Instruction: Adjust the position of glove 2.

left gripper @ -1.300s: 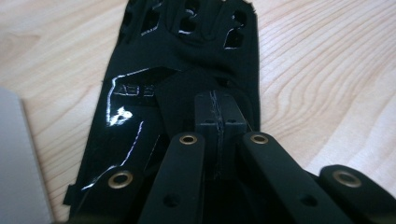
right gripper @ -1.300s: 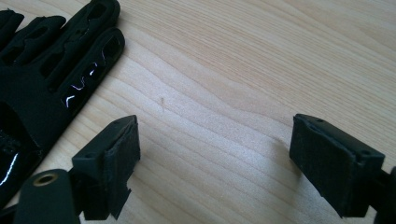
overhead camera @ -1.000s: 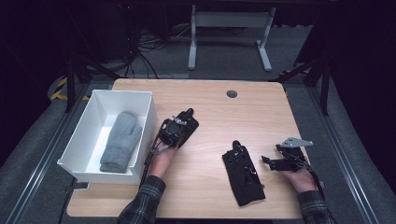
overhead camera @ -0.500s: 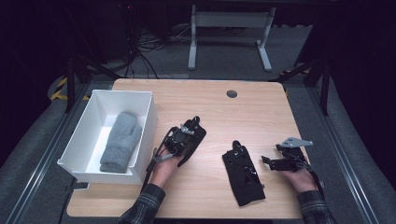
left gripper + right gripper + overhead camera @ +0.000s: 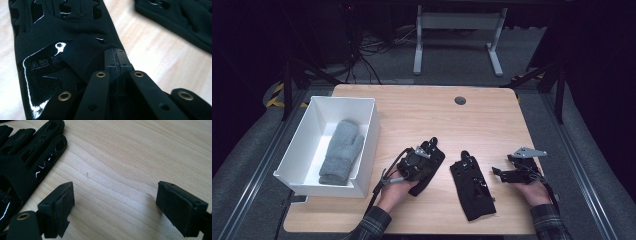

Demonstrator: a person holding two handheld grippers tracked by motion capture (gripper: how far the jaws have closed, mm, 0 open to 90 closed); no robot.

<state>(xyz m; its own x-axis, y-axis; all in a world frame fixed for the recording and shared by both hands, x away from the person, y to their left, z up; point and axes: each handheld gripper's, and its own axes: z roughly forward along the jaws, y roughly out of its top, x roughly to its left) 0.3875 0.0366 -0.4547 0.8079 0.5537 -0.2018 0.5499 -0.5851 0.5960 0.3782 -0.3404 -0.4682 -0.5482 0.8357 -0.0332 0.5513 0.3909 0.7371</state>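
Nearest the person, the left hand-held gripper [image 5: 430,148] is fully closed, its jaws pinched together on the cuff flap of a black glove [image 5: 57,45]. In the left gripper view the two pads meet with only a thin fold of fabric between them, just beside the glossy patch. In the high view this glove [image 5: 424,172] lies mostly under the gripper body, on the counter [image 5: 412,115] between the white bin [image 5: 307,181] and the second black glove [image 5: 472,185].

Risk: the bite is shallow, on a flap edge only. If lifted or dragged fast, the flap may slip out and the glove drop short of the bin. The fingers hang loose and could catch on the bin wall on the way over.

To the right, the right hand-held gripper [image 5: 498,172] rests on the counter with jaws spread wide, nothing between them. In the right gripper view, bare wood lies between its pads [image 5: 60,202] and the second glove [image 5: 27,157] sits off to one side, not within reach of the jaws. Risk: closing here catches nothing; it needs to shift toward the glove first.

Farther left, the bin already holds a grey mitten [image 5: 341,152] lying lengthwise. A glove dropped carelessly may land on the rim instead of inside.
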